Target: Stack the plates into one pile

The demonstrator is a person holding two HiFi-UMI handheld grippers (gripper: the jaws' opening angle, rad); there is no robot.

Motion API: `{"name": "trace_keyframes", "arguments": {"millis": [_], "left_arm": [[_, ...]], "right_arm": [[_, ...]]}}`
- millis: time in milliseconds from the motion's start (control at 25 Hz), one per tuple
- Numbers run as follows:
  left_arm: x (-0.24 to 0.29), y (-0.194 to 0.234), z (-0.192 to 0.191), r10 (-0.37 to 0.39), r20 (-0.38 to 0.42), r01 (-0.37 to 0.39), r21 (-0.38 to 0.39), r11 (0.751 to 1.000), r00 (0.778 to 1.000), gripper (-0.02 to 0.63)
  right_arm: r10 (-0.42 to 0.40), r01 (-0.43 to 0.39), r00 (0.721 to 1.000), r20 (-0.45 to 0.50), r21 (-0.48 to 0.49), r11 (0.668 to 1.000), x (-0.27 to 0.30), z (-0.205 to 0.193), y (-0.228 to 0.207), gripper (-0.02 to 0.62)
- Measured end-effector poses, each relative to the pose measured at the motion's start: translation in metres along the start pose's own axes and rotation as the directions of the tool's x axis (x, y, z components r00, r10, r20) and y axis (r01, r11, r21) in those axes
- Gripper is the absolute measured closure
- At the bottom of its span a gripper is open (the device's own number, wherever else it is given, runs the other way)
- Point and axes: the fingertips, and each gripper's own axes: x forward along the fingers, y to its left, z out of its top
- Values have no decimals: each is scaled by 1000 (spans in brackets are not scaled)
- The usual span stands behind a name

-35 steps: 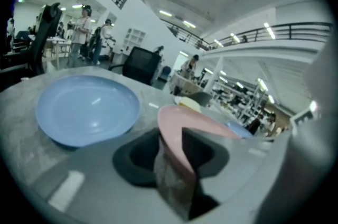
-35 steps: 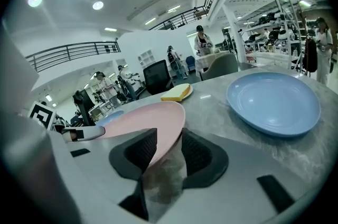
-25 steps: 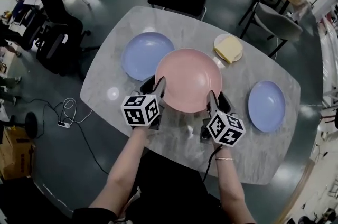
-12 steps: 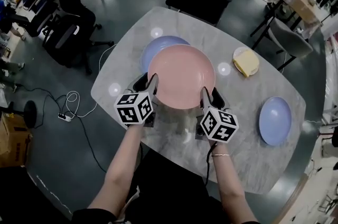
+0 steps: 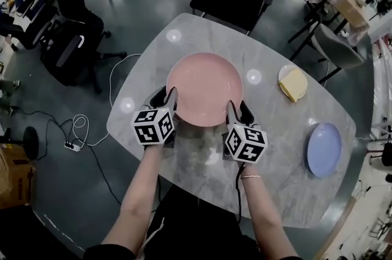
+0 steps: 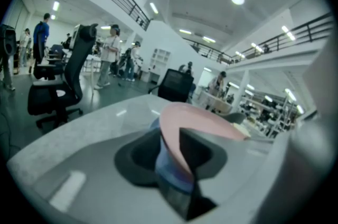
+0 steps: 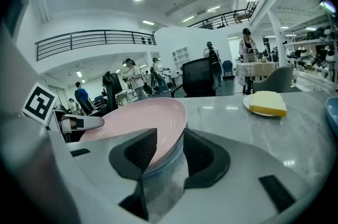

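Pink plate held at its near rim by both claws, over a blue one.

Pale marble tabletop (image 5: 275,154) carries the pink plate (image 5: 205,84) at its middle. The left claw (image 5: 166,95) has just been closing its jaws, and they clamp the plate's near-left rim. The right claw (image 5: 237,108) pinches the near-right rim in the same way. Just under the pink plate lies a blue plate (image 6: 168,165), only its edge showing in the left gripper view; whether the two touch cannot be told. A second blue plate (image 5: 323,149) sits well apart at the right, and a small plate (image 5: 285,76) bearing a yellow block (image 5: 294,84) lies far right.
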Motion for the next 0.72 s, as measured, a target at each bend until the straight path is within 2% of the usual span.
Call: {"name": "trace_keyframes", "arguments": {"millis": [360, 720], "left_arm": [[32, 16, -6, -8, -62, 10, 23, 1000, 998, 503], [44, 23, -19, 19, -106, -9, 94, 995, 994, 501]], "right_arm": [[-65, 64, 997, -36, -42, 997, 32, -6, -6, 457], [-104, 99, 992, -75, -64, 993, 47, -21, -12, 457]]}}
